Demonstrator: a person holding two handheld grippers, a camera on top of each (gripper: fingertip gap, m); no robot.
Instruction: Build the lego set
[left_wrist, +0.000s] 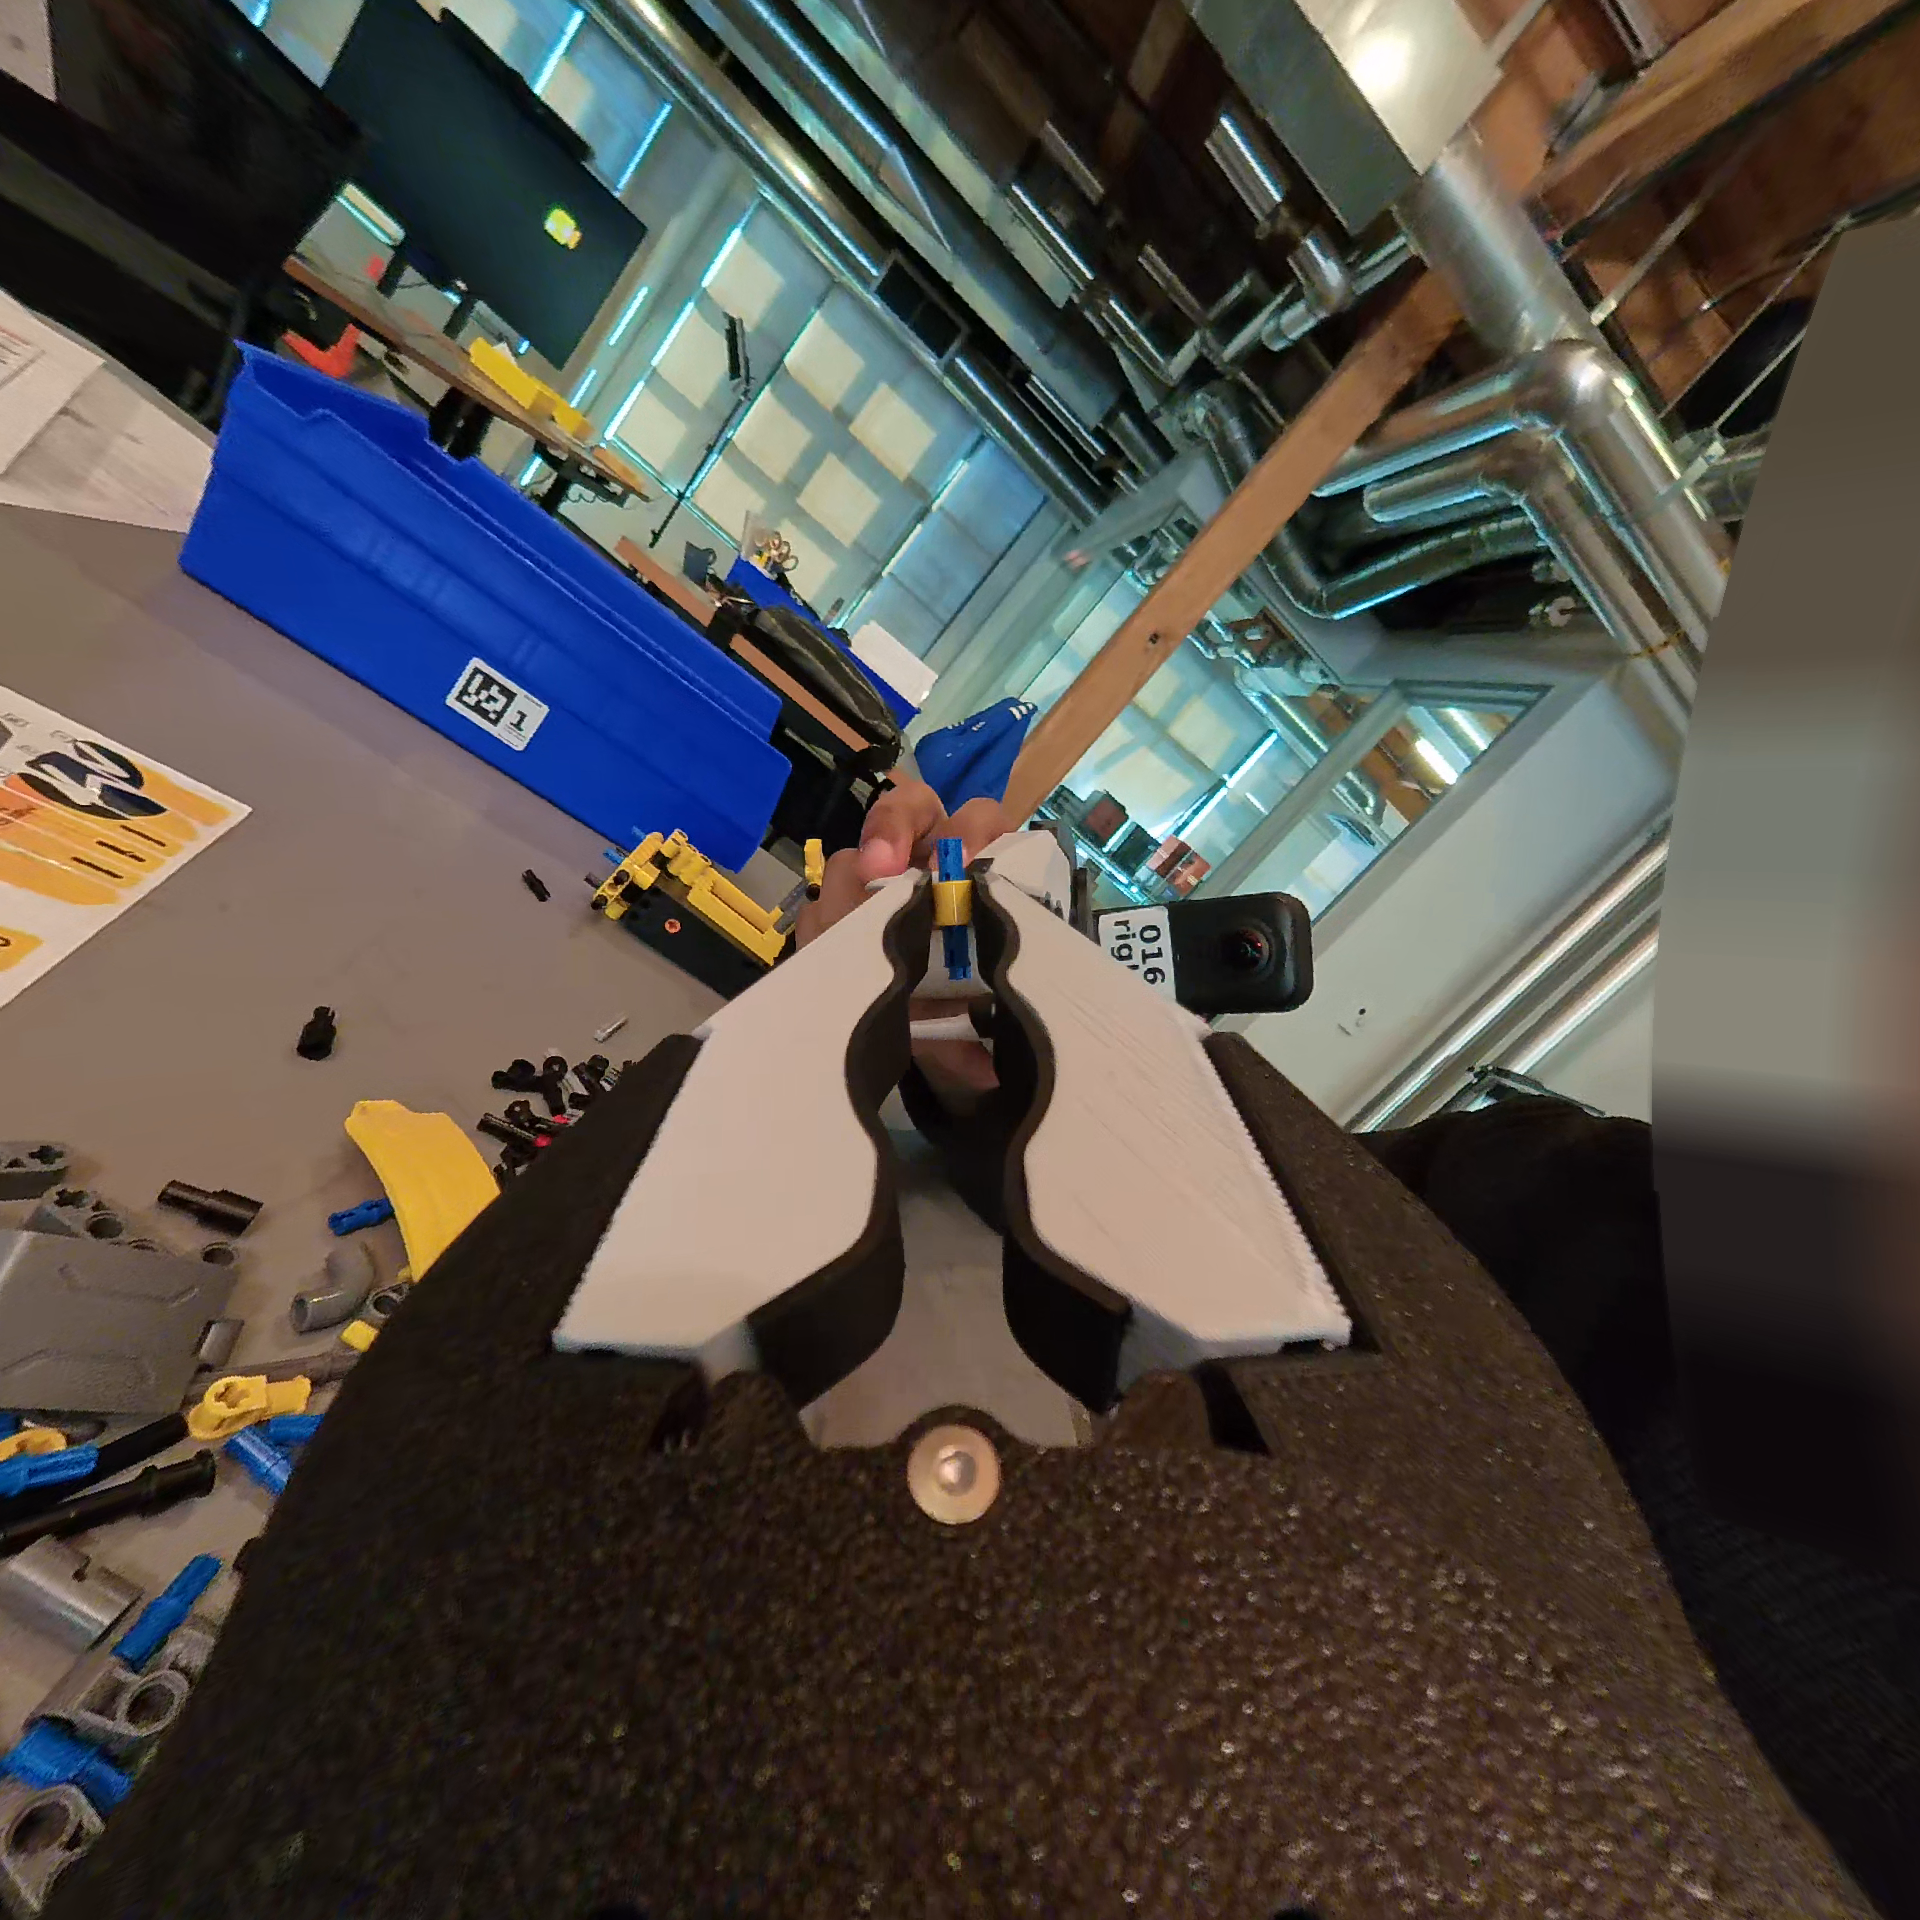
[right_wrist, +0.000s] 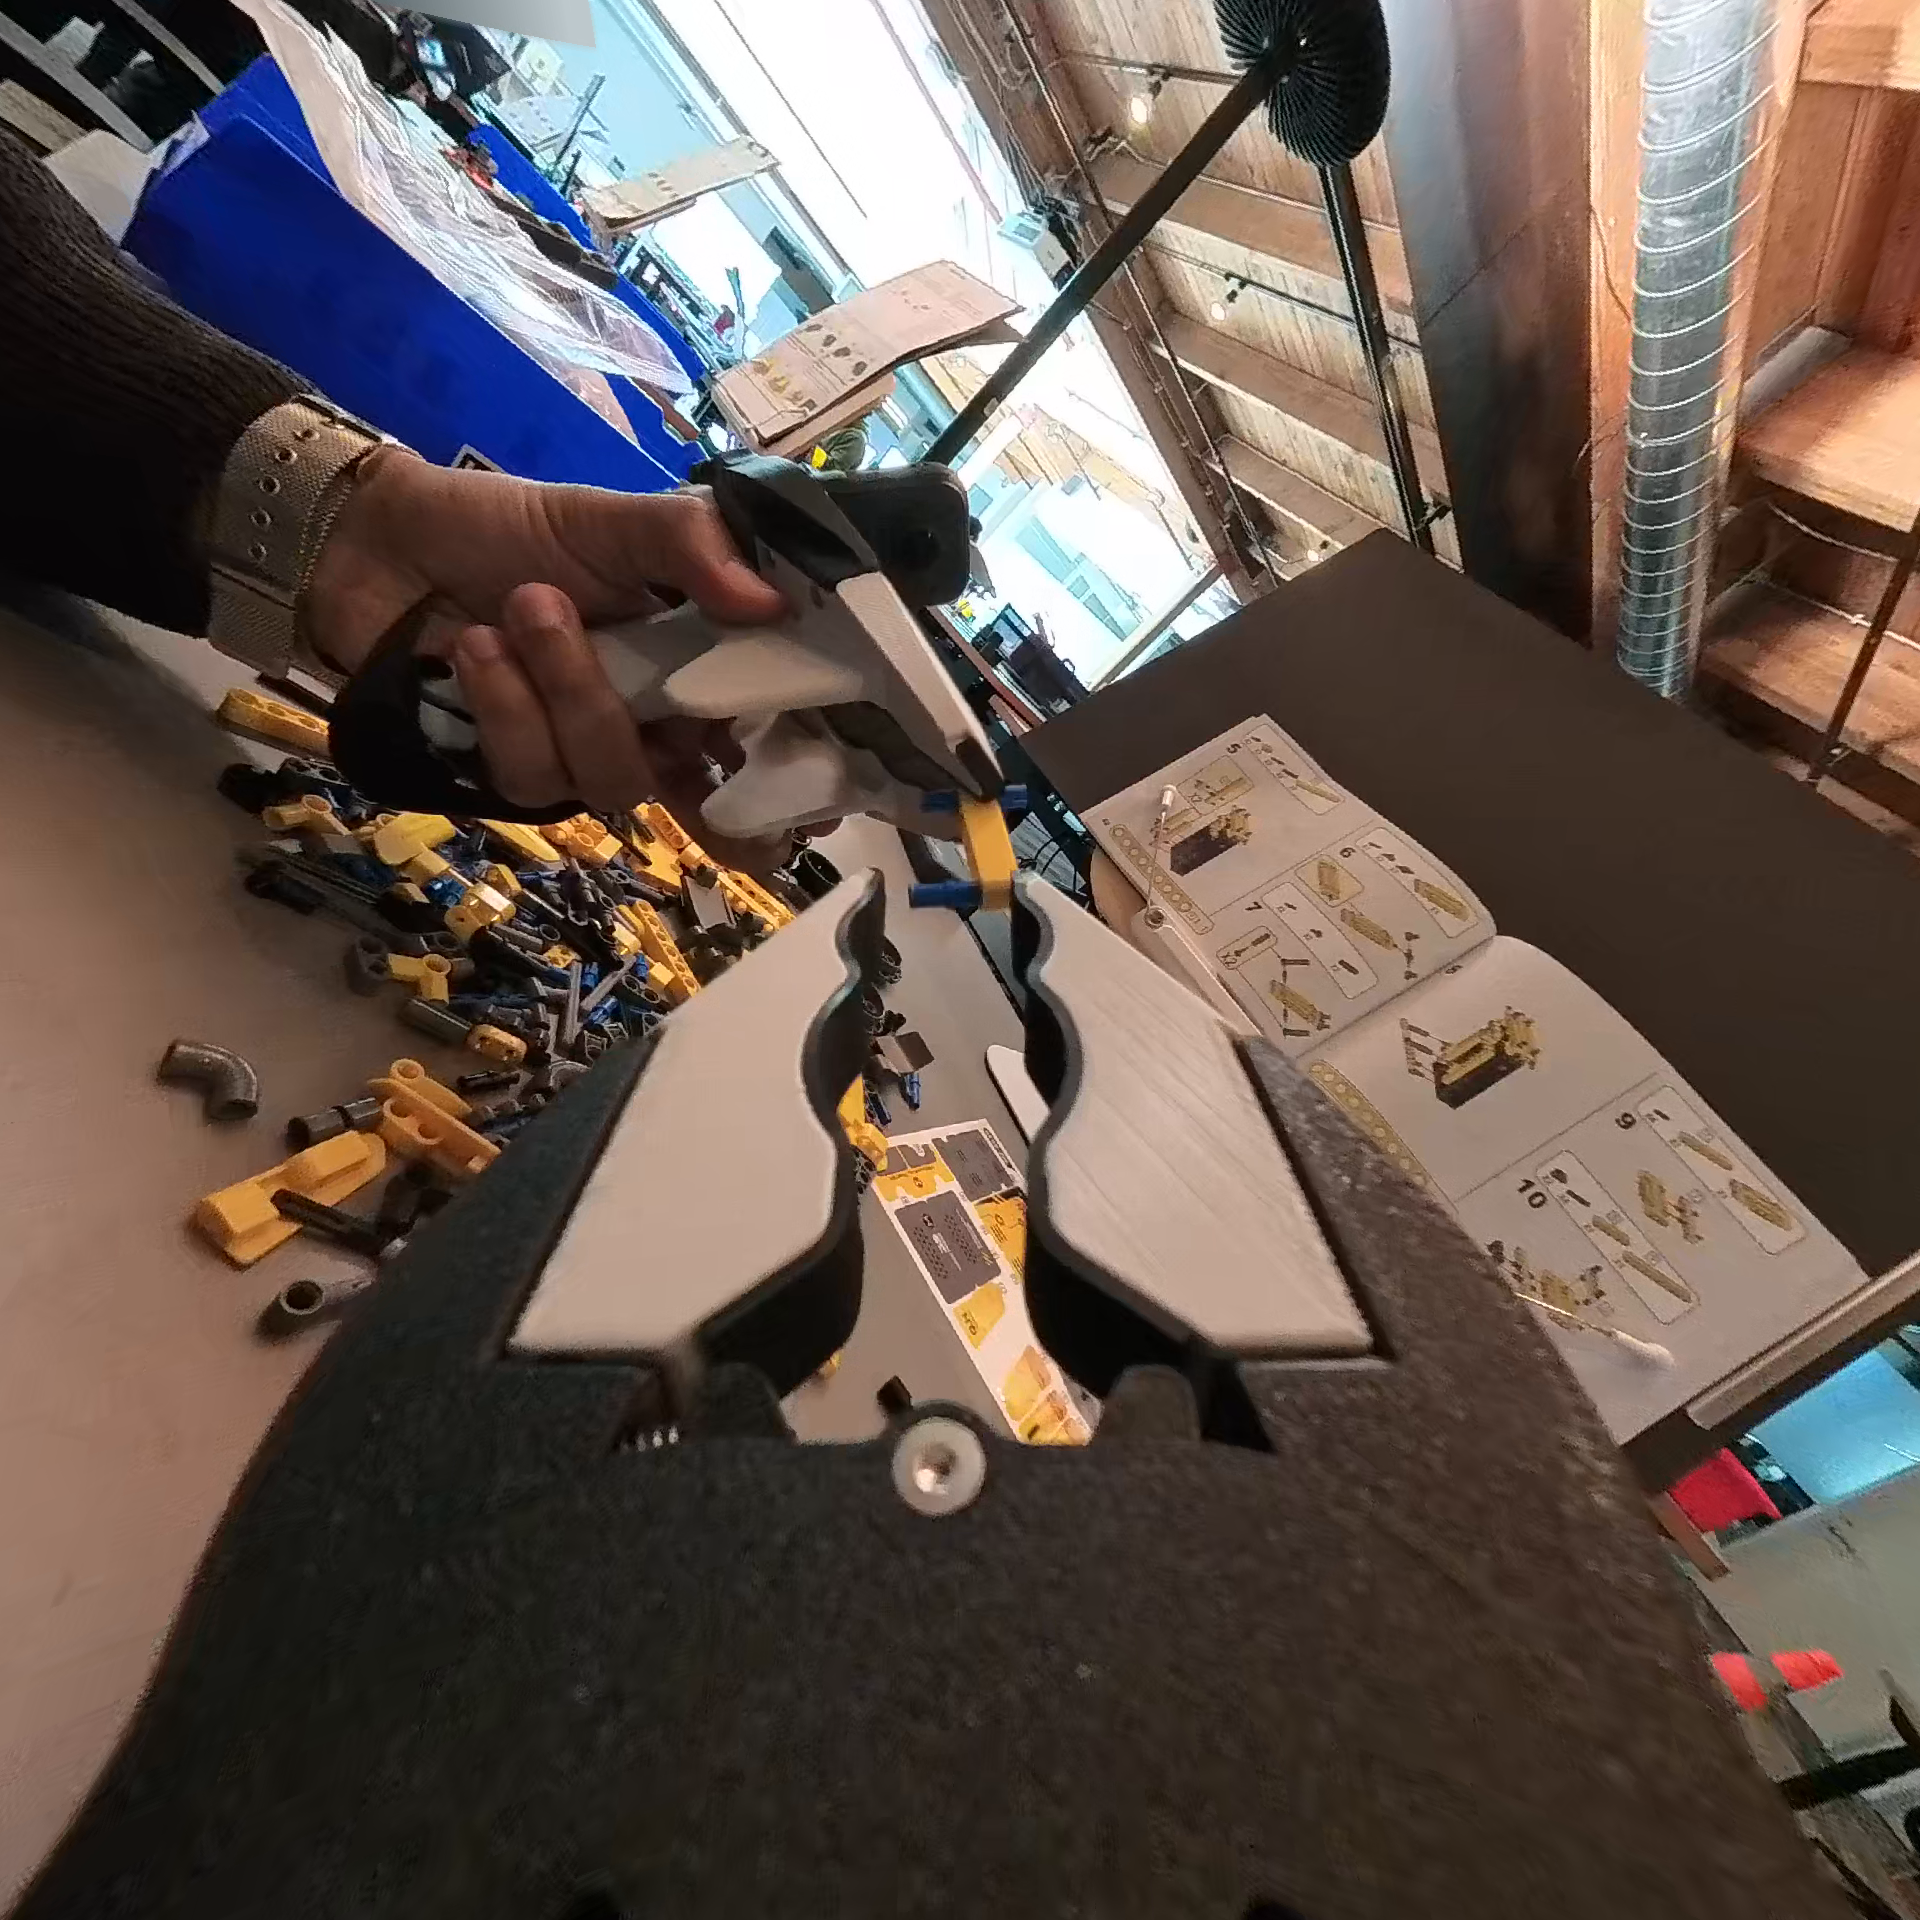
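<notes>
Grey table (left_wrist: 343, 935): blue bin (left_wrist: 468, 613), loose bricks (right_wrist: 499, 935), instr. booklet (right_wrist: 1403, 1039).

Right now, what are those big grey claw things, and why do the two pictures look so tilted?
The claws are two hand-held grippers, each squeezed by a person like tongs. Each carries a camera looking along its two fingers, so each picture tilts with the hand.

The left wrist view shows the left gripper shut on a small yellow piece with blue pins. In the right wrist view you see the same gripper from outside, held in the person's hand, with that yellow piece hanging from its tip. The right gripper is open, its fingers on either side of the piece's lower end.

On the grey table lie a pile of loose building pieces, a blue bin, a sticker sheet and an open instruction booklet.
</notes>
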